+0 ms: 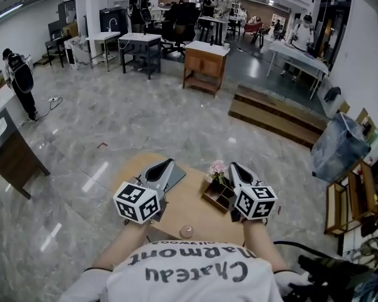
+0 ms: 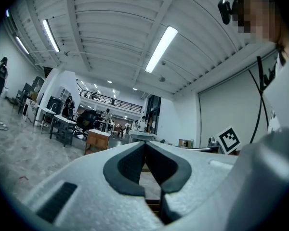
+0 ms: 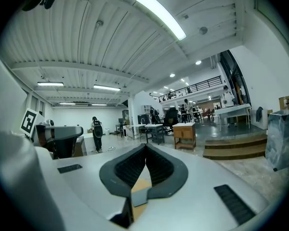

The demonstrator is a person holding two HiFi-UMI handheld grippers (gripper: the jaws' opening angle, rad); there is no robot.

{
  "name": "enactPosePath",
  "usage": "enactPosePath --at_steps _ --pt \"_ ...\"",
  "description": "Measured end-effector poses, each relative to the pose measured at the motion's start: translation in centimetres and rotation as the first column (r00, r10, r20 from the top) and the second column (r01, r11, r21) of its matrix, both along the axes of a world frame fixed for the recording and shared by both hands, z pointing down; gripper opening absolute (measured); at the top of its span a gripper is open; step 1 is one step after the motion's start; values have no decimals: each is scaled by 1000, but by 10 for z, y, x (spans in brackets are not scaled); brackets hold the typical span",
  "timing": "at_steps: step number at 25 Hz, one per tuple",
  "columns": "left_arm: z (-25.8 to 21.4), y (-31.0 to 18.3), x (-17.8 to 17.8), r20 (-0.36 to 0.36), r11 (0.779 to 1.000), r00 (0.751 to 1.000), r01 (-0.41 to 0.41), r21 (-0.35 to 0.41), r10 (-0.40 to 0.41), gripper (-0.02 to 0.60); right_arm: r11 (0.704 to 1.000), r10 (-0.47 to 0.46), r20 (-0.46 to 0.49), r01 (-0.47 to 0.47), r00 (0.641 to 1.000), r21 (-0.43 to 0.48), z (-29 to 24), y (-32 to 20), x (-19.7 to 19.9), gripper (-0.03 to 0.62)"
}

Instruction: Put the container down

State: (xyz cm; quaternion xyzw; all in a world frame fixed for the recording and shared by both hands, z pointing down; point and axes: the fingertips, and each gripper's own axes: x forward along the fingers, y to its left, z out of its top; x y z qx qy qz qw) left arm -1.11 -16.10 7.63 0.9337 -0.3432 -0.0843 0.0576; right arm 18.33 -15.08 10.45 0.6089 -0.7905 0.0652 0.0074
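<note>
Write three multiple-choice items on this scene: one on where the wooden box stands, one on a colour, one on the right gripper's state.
1. Where does the small dark wooden box stand?
A. On the grey floor
B. On the light wooden table, beside the right gripper
C. On the wooden steps

2. What colour is the small bunch of flowers in the box?
A. Pink
B. Blue
C. Yellow

3. How do the right gripper's fingers stand?
A. Wide apart
B. Closed on the box
C. Together, with nothing between them

Answers:
1 B, since the head view shows the box on the tabletop, close by the right gripper.
2 A, since the blossoms above the box are pale pink.
3 C, since the right gripper view shows the dark pads meeting at their tips with no object in the gap.
</note>
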Motion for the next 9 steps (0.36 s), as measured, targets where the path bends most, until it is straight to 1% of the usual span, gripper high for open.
enactPosePath --at_steps 9 --pt "3 -9 -7 4 1000 1000 9 -6 -9 15 1000 -10 -3 10 1000 -6 3 -10 -6 14"
